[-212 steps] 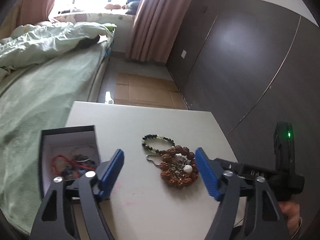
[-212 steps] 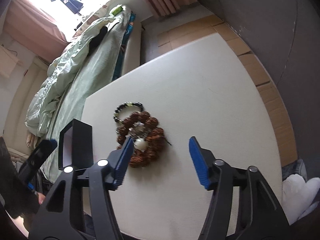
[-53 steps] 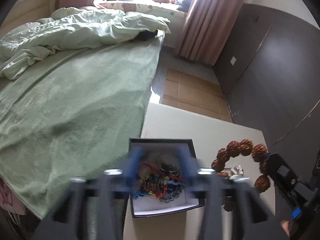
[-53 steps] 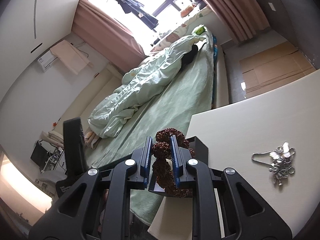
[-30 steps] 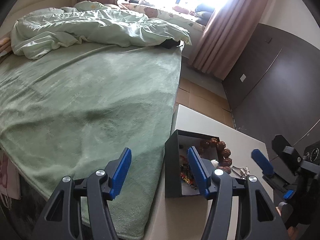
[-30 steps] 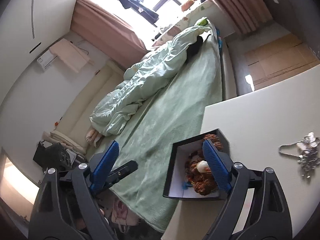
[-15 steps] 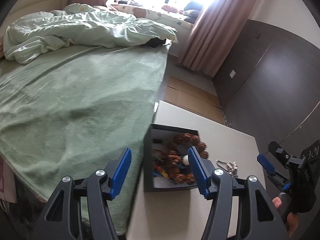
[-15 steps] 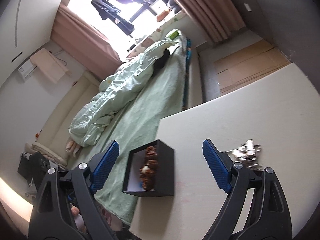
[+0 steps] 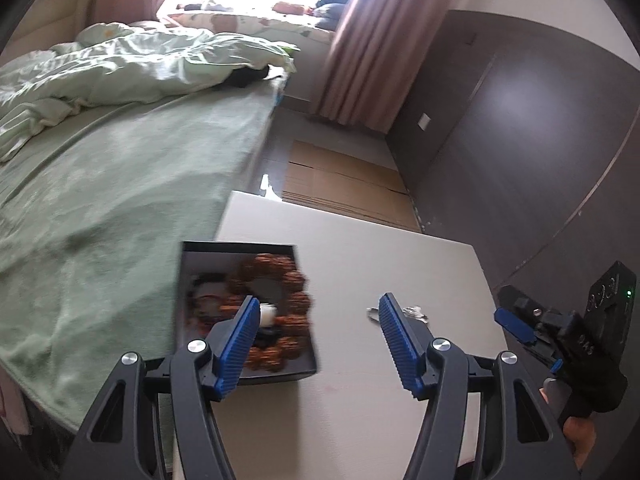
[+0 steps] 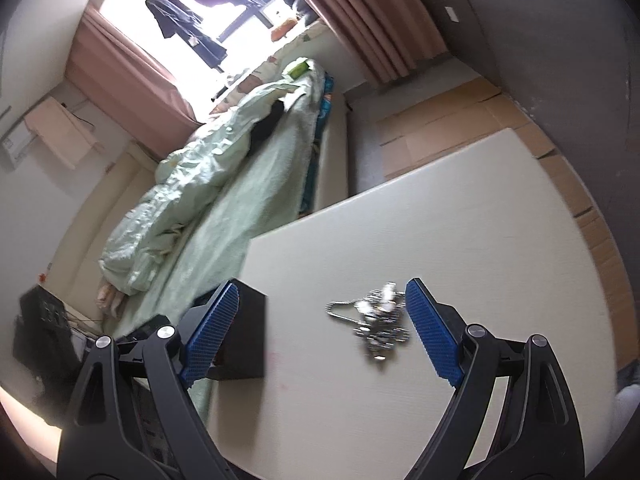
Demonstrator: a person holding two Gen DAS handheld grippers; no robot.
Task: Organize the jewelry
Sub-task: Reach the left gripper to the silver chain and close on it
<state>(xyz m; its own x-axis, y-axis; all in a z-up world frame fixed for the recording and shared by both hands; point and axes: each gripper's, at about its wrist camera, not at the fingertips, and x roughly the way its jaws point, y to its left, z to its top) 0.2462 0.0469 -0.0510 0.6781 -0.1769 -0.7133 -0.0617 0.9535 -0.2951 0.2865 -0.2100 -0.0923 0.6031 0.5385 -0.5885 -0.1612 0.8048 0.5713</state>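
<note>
A black jewelry box (image 9: 240, 252) stands at the left edge of the white table (image 9: 360, 248). The brown bead bracelet (image 9: 296, 300) with a white bead lies inside it on other jewelry. A silver chain piece (image 10: 376, 320) lies on the table right of the box (image 10: 244, 336); it shows partly behind my left finger in the left wrist view (image 9: 416, 312). My left gripper (image 9: 316, 340) is open and empty, above the table between box and chain. My right gripper (image 10: 320, 340) is open and empty, with the chain near its right finger.
A bed with a green cover (image 9: 100, 184) runs along the table's left side. Cardboard sheets (image 9: 344, 180) lie on the floor beyond the table. A dark wall (image 9: 520, 140) stands at the right. The right gripper's body (image 9: 568, 340) is at the table's right edge.
The right gripper dropped the brown bead bracelet into the box and opened, then swung right towards the silver chain. The left gripper also turned right, so the box now sits by its left finger.
</note>
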